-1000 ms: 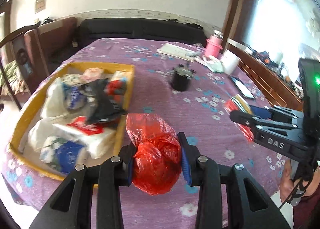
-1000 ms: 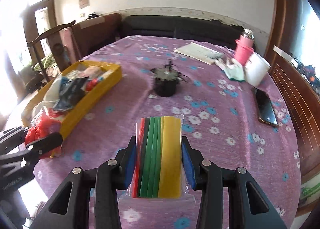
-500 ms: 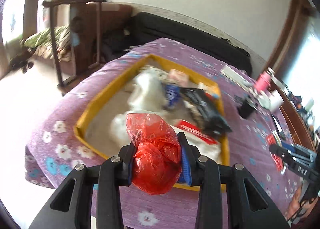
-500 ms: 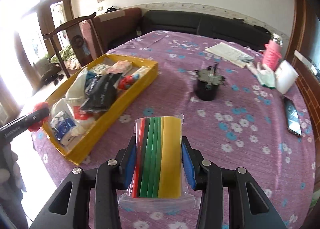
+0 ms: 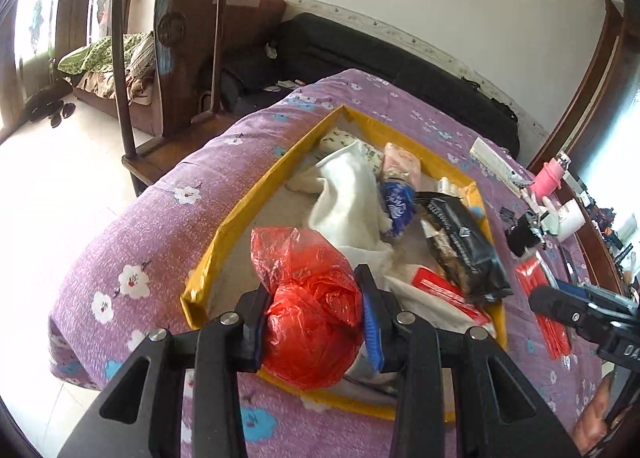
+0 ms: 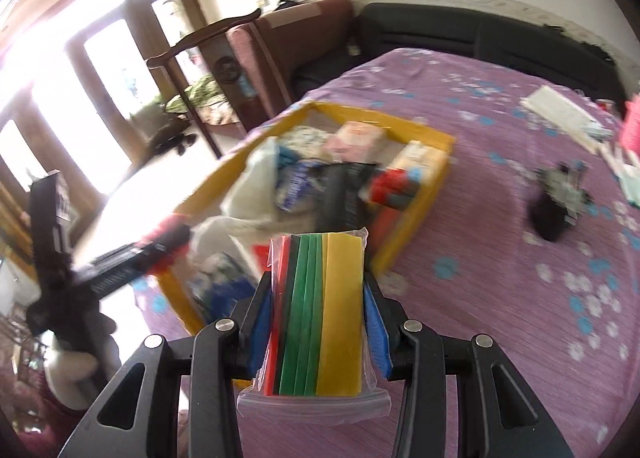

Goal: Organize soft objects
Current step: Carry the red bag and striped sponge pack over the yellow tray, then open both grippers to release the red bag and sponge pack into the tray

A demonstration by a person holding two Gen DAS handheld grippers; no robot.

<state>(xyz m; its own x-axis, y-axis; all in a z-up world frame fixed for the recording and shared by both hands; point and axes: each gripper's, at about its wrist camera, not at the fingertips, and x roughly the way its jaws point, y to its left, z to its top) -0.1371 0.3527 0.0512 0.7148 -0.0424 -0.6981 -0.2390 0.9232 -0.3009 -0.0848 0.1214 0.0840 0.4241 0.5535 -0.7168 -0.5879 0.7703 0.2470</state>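
My left gripper [image 5: 314, 312] is shut on a crumpled red plastic bag [image 5: 308, 298] and holds it above the near end of the yellow tray [image 5: 256, 194]. The tray holds white cloth [image 5: 348, 198], a black pouch [image 5: 460, 242], a blue-white packet [image 5: 396, 202] and a pink pack [image 5: 400, 162]. My right gripper [image 6: 318, 310] is shut on a clear zip bag of red, green and yellow sheets [image 6: 320, 310], above the purple cloth beside the tray [image 6: 416, 198]. The left gripper [image 6: 160, 246] shows blurred over the tray's near corner. The right gripper [image 5: 540, 298] shows at the left view's right edge.
The purple flowered tablecloth [image 5: 168, 218] covers a round table. A black pot [image 6: 556, 210], a pink cup [image 5: 548, 178], white papers [image 6: 560, 110] and a phone lie at the far side. A wooden chair [image 5: 168, 58] and dark sofa [image 5: 360, 46] stand beyond the table.
My left gripper has carried the red bag from the cloth beside the tray to above the tray's near end. My right gripper has swung left toward the tray with its bag.
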